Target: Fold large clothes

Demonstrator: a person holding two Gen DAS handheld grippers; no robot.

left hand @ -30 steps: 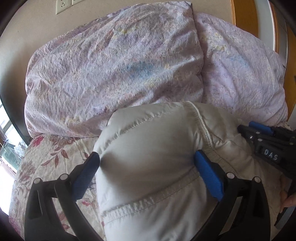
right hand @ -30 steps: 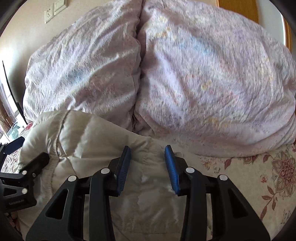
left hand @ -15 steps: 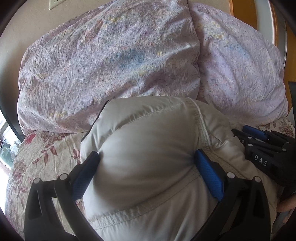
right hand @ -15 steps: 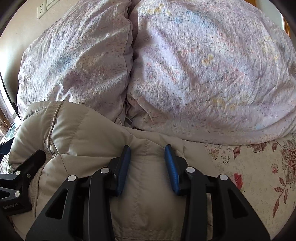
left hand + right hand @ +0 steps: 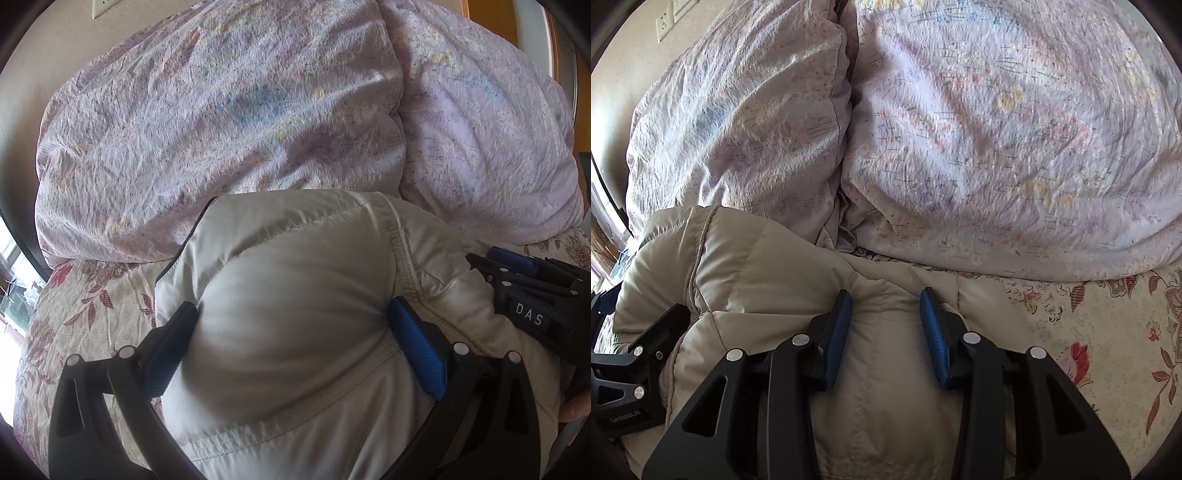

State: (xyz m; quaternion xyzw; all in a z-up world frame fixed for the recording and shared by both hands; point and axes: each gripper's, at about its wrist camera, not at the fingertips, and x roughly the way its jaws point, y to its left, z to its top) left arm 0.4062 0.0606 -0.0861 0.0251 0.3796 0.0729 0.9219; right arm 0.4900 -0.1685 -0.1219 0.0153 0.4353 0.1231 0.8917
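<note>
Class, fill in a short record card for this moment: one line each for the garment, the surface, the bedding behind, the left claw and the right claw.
garment: beige padded jacket, bunched into a thick roll
surface: floral bedsheet under the jacket
bedding behind: lilac quilt, piled beyond the jacket, touching its far edge
left claw: blue pads pressed into a wide bulge of the jacket
right claw: pads closed on a narrower fold of the jacket
</note>
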